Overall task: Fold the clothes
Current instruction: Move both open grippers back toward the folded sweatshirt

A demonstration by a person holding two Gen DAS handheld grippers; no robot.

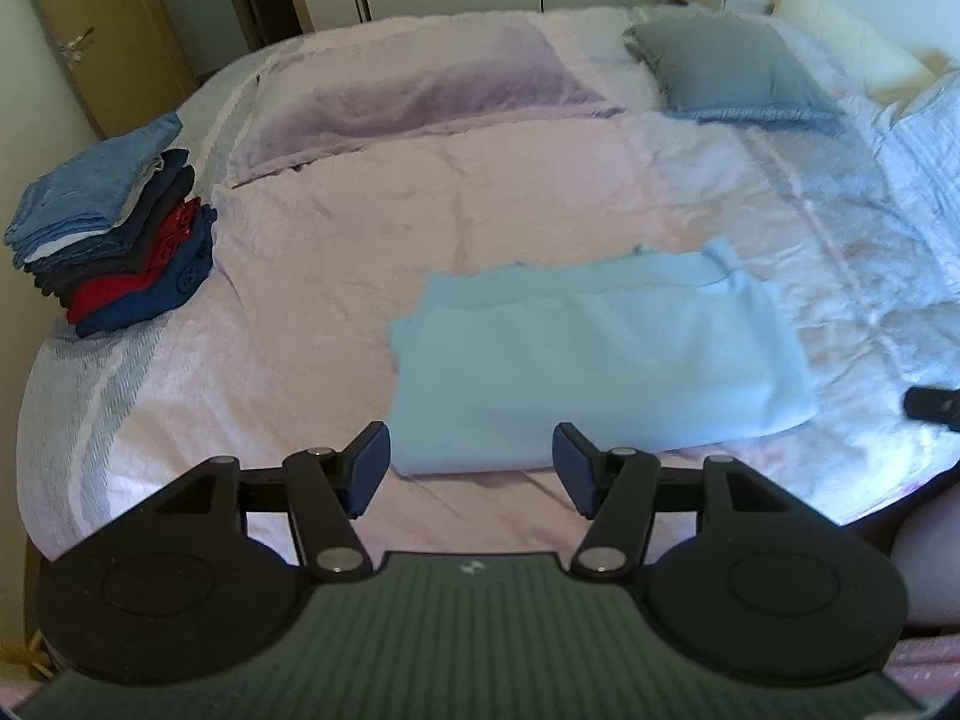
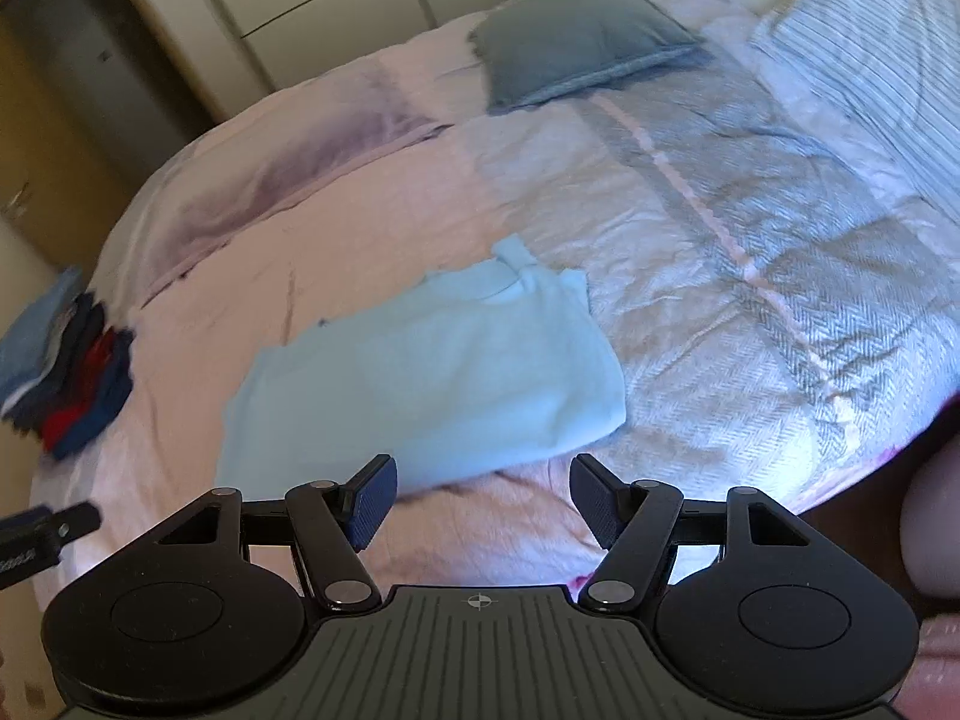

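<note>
Lying flat, soft pale-blue garment (image 1: 600, 360) forms a folded rectangle.

Left gripper (image 1: 471, 461): matte black body, two round discs flanking a grey ribbed centre plate with a small white mark behind the fingers.
Left fingers (image 1: 367, 463): black link arms with silver pivot screws, tipped with dark blue textured pads.
Right gripper (image 2: 480, 495): same black housing, grey ribbed plate carrying a white crosshair mark behind the fingers.
Right fingers (image 2: 373, 495): black linkages, silver round screws at each joint, navy ridged pads.
Skin: pale, blurred flesh tone at the frame edge, right of the right fingers.
</note>
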